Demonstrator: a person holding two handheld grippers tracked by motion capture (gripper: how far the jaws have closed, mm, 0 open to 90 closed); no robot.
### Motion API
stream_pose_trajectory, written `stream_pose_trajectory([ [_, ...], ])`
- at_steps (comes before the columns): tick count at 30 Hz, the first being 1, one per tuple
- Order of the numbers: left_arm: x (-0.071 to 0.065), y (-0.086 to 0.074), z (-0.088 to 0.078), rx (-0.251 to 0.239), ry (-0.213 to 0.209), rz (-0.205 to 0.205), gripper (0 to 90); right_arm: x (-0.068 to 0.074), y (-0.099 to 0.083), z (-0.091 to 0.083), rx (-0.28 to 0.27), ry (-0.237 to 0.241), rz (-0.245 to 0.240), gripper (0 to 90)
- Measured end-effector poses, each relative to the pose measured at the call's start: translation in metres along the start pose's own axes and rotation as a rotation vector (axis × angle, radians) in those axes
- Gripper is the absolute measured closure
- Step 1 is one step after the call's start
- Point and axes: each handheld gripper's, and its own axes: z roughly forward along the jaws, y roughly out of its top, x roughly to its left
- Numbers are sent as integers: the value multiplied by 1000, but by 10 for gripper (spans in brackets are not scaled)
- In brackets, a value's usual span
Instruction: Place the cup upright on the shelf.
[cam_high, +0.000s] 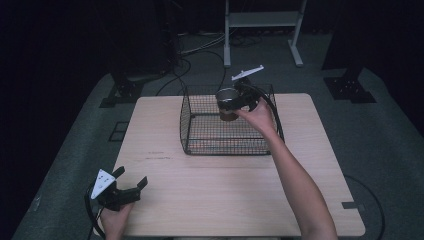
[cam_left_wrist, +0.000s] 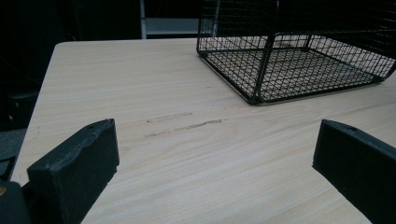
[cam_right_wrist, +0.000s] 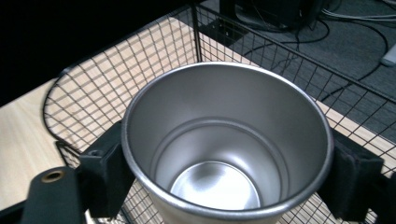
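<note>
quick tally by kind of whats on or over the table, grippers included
metal cup: 1, held over the basket in the right gripper
black wire basket: 1, on the table
grippers: 2, the right one and the left gripper, whose jaws stand apart
total: 4

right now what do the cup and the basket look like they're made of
Cup: apparently metal, likely stainless steel, with a brushed, satin-grey inside and a rolled rim that catches soft reflections. Basket: thin wire welded in a square grid, matt black, probably painted or coated steel; which coating, I cannot tell.
</note>
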Motion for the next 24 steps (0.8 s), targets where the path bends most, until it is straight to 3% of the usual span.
stream_pose_trajectory([
  [24,1,0,-1,-9,3,-8,0,-15,-19,42,140,-41,49,160],
])
